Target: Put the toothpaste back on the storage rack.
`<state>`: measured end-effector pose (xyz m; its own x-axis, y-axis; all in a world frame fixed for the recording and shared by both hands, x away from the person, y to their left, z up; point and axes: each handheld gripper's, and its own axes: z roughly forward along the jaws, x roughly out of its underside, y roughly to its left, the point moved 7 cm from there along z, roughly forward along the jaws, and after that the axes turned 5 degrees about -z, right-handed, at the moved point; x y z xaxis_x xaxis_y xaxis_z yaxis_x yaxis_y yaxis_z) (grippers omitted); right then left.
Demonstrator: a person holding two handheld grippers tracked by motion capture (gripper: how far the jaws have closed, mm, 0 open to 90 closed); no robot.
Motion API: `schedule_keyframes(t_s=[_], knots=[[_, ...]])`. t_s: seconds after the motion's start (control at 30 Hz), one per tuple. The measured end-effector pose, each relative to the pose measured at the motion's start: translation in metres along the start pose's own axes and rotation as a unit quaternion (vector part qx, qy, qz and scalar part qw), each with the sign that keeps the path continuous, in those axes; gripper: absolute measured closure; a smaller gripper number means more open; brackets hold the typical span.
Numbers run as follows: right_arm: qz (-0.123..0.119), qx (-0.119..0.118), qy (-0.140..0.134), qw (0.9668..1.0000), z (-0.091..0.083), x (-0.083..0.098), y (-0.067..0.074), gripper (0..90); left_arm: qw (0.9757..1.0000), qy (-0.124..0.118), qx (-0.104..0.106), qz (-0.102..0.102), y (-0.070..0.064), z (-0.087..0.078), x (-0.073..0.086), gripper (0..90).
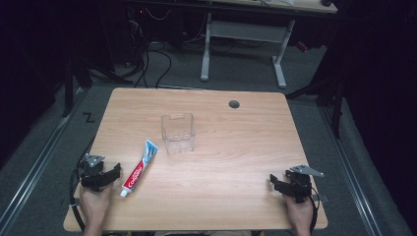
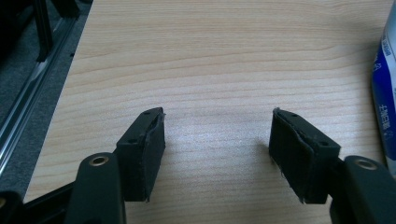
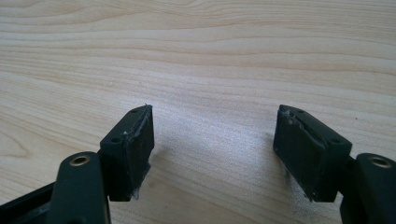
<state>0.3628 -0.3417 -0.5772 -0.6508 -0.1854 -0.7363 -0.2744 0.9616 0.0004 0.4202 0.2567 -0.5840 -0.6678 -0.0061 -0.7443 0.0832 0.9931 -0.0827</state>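
toothpaste tube (image 2: 385, 98) cut off at left gripper view's edge

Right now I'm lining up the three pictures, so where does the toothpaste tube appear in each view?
High view: the toothpaste tube lies at lower left, slanted, beside the left gripper.
Left gripper view: its blue and white side runs along the right edge, outside the open jaws.
Right gripper view: not in it; open jaws over bare wood.
Shared landmark: the pale wood-grain table.
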Motion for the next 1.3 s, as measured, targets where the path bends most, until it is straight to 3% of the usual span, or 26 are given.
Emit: schedule_keyframes(t_s=[0.5, 0.7, 0.83, 1.03, 1.3], knots=[[0.001, 0.0, 0.0, 1.0, 0.0, 0.0, 0.0, 29.2, 1.0, 0.001, -0.009, -0.002, -0.001, 0.0, 0.0, 35.3], [0.001, 0.0, -0.001, 1.0, 0.0, 0.0, 0.0, 29.2, 0.9996, -0.002, -0.026, 0.013, -0.004, 0.0, -0.001, 35.9], [0.001, -0.002, -0.001, 1.0, 0.0, 0.0, 0.0, 29.0, 0.9993, 0.01, -0.026, 0.024, -0.007, -0.001, -0.002, 36.1], [0.002, -0.002, 0.0, 1.0, 0.0, 0.0, 0.0, 28.9, 0.9999, 0.009, -0.009, 0.011, -0.009, -0.004, -0.004, 36.2], [0.002, -0.003, -0.001, 1.0, 0.0, 0.0, -0.001, 28.8, 1.0, 0.001, -0.006, -0.005, -0.006, -0.01, -0.005, 38.6]])
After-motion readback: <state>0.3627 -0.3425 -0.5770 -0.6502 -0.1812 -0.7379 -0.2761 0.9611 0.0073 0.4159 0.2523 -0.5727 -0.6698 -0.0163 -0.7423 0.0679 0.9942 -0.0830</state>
